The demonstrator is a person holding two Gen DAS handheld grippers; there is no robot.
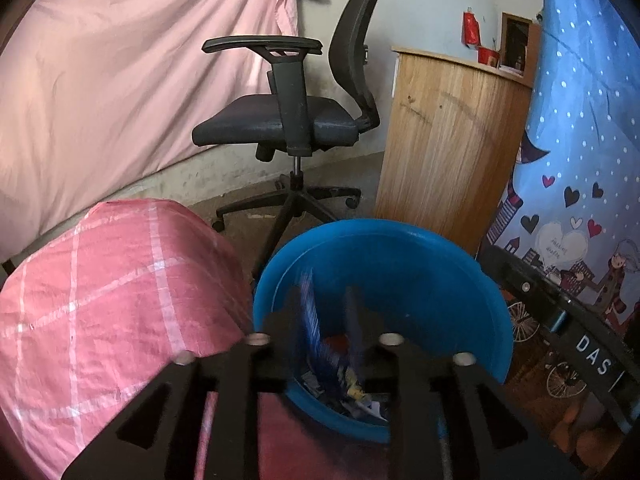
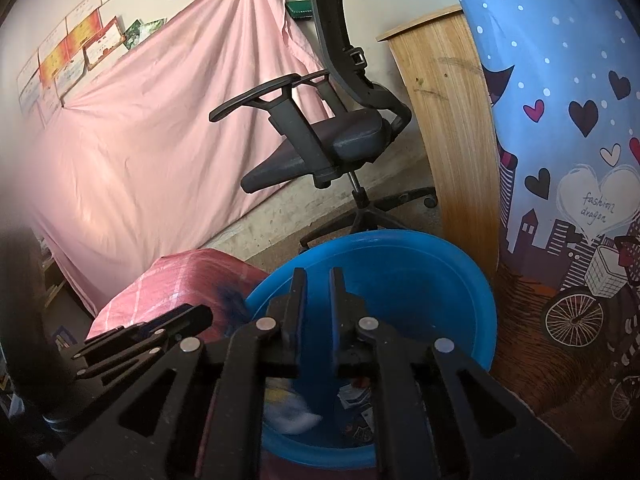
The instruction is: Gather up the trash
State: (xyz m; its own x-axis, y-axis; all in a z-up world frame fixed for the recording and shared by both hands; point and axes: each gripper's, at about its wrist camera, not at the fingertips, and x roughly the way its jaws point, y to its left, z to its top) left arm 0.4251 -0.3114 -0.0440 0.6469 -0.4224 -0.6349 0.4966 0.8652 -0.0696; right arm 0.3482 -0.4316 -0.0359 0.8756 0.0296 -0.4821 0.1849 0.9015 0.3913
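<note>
A blue plastic bin (image 1: 400,264) stands on the floor, holding wrappers and paper scraps (image 1: 352,392). My left gripper (image 1: 330,316) hovers over its near rim, jaws parted; a blurred blue wrapper (image 1: 316,320) shows between the fingers, and whether it is gripped or falling I cannot tell. In the right wrist view the bin (image 2: 420,276) is below my right gripper (image 2: 318,280), whose jaws are a narrow gap apart and empty. A white and yellow piece (image 2: 288,412) blurs inside the bin. The left gripper (image 2: 176,320) shows at the lower left.
A pink checked sack (image 1: 108,296) leans against the bin's left side. A black office chair (image 1: 292,120) stands behind. A wooden cabinet (image 1: 448,140) is right of it. A blue printed cloth (image 1: 580,160) hangs at right. A pink sheet (image 1: 120,72) covers the wall.
</note>
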